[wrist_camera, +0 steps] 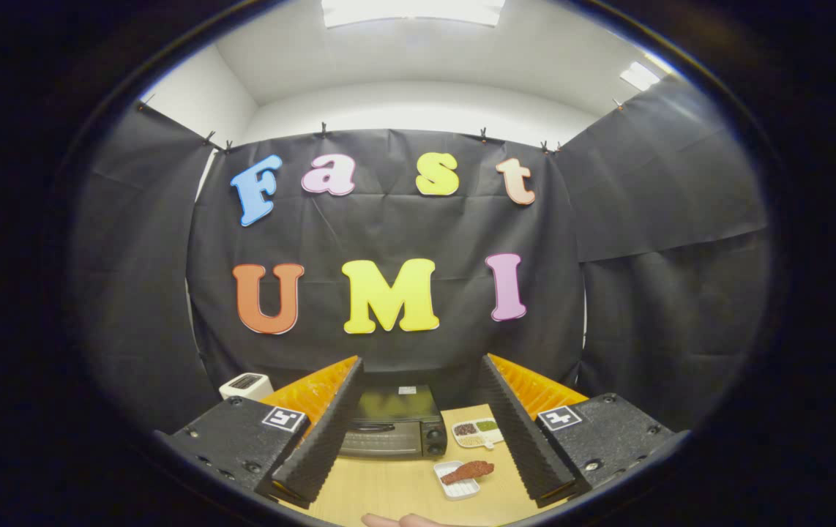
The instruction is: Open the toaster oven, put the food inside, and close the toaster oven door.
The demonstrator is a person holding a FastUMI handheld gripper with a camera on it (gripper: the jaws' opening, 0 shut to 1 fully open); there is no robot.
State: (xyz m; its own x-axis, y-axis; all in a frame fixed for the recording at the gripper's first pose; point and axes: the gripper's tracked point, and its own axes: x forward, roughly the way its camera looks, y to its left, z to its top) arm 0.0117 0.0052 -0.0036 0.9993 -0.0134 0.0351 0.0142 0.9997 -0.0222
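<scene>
A dark toaster oven (391, 423) stands on the wooden table (389, 487) against the booth's back wall, its door closed, with knobs at its right side. In front and to the right of it lies a small white tray (454, 489) holding a reddish-brown piece of food (468, 472). My gripper (422, 366) hangs high above the table, open wide, with nothing between its fingers. The oven and the food show far below, in the gap between the two fingers.
A white divided dish (478, 432) with red, green and pale grains sits right of the oven. A white toaster (246, 385) stands left of the oven, beyond my left finger. A person's hand (403, 520) rests at the table's near edge.
</scene>
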